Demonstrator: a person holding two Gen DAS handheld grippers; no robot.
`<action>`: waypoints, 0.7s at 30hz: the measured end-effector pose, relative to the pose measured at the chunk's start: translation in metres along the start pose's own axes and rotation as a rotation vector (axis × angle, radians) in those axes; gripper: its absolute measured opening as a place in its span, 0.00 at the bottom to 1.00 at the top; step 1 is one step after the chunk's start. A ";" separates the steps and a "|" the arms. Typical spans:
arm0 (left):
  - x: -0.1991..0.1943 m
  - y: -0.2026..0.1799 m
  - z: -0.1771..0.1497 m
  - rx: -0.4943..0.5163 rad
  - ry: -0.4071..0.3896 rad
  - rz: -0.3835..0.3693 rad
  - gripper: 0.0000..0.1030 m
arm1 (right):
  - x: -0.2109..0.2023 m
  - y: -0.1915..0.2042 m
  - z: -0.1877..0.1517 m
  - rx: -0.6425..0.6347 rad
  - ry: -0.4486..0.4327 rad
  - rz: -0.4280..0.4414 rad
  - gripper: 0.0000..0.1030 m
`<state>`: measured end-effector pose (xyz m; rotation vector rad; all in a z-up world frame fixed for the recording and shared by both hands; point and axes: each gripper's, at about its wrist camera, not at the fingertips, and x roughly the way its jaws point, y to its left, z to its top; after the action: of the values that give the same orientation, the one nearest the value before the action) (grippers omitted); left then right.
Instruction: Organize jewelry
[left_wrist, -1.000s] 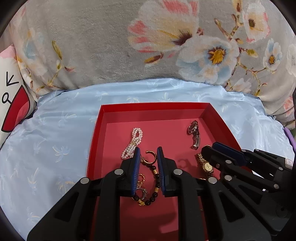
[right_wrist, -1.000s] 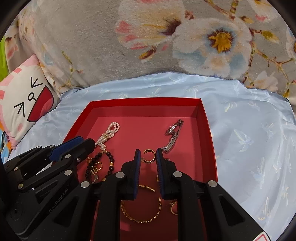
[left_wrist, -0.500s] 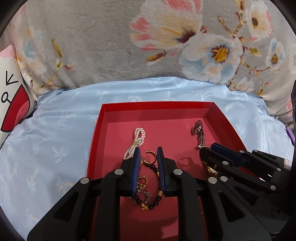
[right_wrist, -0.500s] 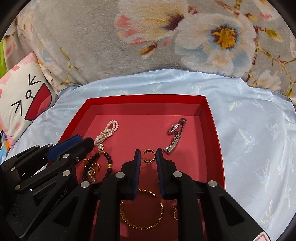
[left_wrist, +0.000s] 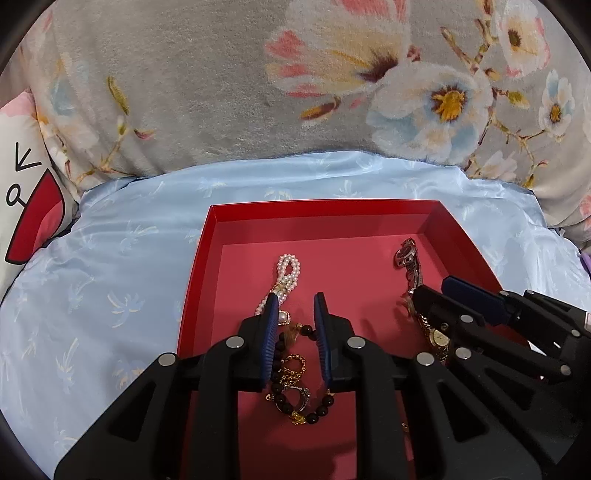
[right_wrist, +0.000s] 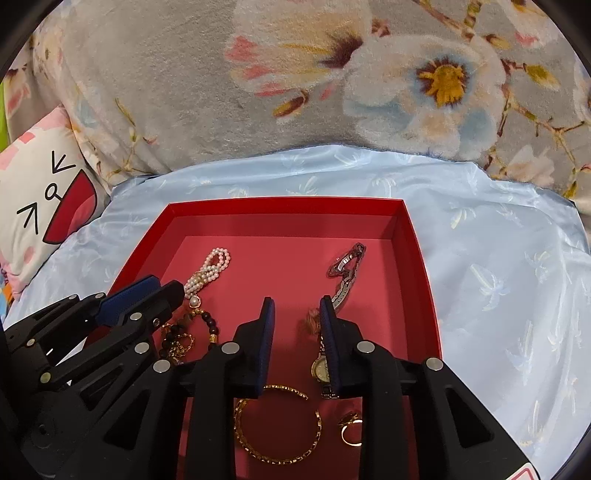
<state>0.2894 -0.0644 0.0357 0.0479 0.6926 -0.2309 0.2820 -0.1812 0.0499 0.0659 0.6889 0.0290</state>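
Red card is forming the tray (left_wrist: 199, 280) that is sitting on a blue sheet (left_wrist: 110, 295), and every piece in view is lying inside it, which suggests the sorting is going on within the tray, not into it. Right tongs (right_wrist: 295, 310) are hanging just above the tray floor; their jaws have just been opening, and a small blurred gold piece (right_wrist: 312, 321) is showing between them, touching neither pad, so it is probably being let go beside the gold watch (right_wrist: 320, 367) and silver watch (right_wrist: 345, 273). Left tongs (left_wrist: 295, 306) are standing released too, with a gap between the pads and another blurred gold bit (left_wrist: 291, 330) inside it; they are hovering over the pearls (left_wrist: 286, 273) and the dark beads (left_wrist: 317, 406), likely keeping strands to that side. A bangle (right_wrist: 277, 424) and ring (right_wrist: 349, 430) are lying nearer the camera, seemingly grouped as rigid gold.
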 end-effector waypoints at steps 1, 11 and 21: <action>0.000 0.000 0.000 0.000 0.000 0.002 0.23 | -0.001 0.000 0.000 0.001 -0.002 -0.001 0.25; -0.002 0.000 0.000 0.001 -0.016 0.022 0.32 | -0.005 0.001 -0.001 -0.003 -0.008 -0.014 0.26; -0.004 -0.001 -0.001 0.011 -0.024 0.027 0.32 | -0.006 0.000 -0.004 0.003 -0.010 -0.020 0.29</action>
<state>0.2858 -0.0644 0.0373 0.0653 0.6665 -0.2087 0.2751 -0.1810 0.0508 0.0626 0.6795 0.0086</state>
